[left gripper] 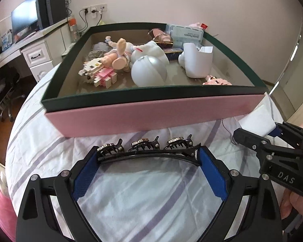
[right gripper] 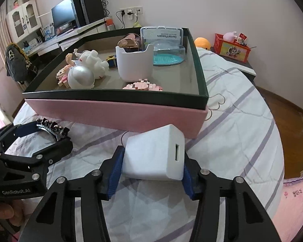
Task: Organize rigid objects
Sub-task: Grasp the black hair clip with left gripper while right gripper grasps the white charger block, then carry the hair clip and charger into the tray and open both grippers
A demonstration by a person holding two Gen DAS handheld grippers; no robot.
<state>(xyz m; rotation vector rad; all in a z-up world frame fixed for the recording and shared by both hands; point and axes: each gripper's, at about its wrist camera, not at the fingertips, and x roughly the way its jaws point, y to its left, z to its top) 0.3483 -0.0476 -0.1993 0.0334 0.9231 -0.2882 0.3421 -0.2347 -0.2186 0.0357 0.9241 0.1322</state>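
In the left wrist view a black hair clip bar [left gripper: 149, 151] with three toothed claws spans the blue pads of my left gripper [left gripper: 149, 153], touching both, just above the striped sheet. My right gripper [right gripper: 153, 155] is shut on a white charger block [right gripper: 151, 153] with a USB slot facing right; it also shows at the right edge as the right gripper [left gripper: 272, 135]. Both sit just in front of the pink box [left gripper: 151, 113] with a dark green rim [right gripper: 111, 94]. The left gripper [right gripper: 46, 130] appears at the left of the right wrist view.
The box holds a white cup holder [right gripper: 133, 64], a silver-white ball toy [left gripper: 149, 72], a doll [left gripper: 119, 54], pink block models [left gripper: 103, 74] and a dental flossers case [right gripper: 161, 36]. A desk with a monitor [left gripper: 24, 20] stands far left; a red box [right gripper: 232, 48] far right.
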